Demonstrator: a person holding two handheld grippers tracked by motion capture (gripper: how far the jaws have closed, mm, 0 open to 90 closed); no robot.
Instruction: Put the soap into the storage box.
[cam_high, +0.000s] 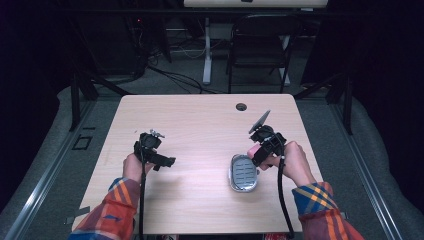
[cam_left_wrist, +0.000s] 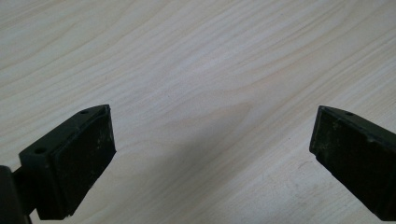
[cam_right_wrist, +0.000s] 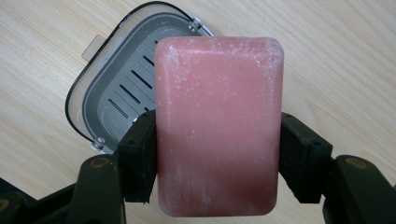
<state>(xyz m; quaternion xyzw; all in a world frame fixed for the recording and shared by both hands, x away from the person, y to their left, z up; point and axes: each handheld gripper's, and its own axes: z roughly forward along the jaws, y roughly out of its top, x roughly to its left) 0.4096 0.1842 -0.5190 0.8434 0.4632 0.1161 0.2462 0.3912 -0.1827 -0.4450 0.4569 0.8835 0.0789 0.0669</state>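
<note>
Your right gripper (cam_right_wrist: 218, 154) jaws clamp the pink soap bar (cam_right_wrist: 218, 126) by its long sides, above the grey slotted soap dish (cam_right_wrist: 109, 98) on the worktop (cam_high: 200, 125) | bar hides the dish's near half | bar's long axis runs along the jaws | your left gripper (cam_left_wrist: 212, 154) jaws stand apart over bare wood.

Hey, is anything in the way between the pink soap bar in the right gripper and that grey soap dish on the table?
Nothing visible. The soap bar sits clamped in the right gripper, and the soap dish lies open with its slotted tray bare.
</note>
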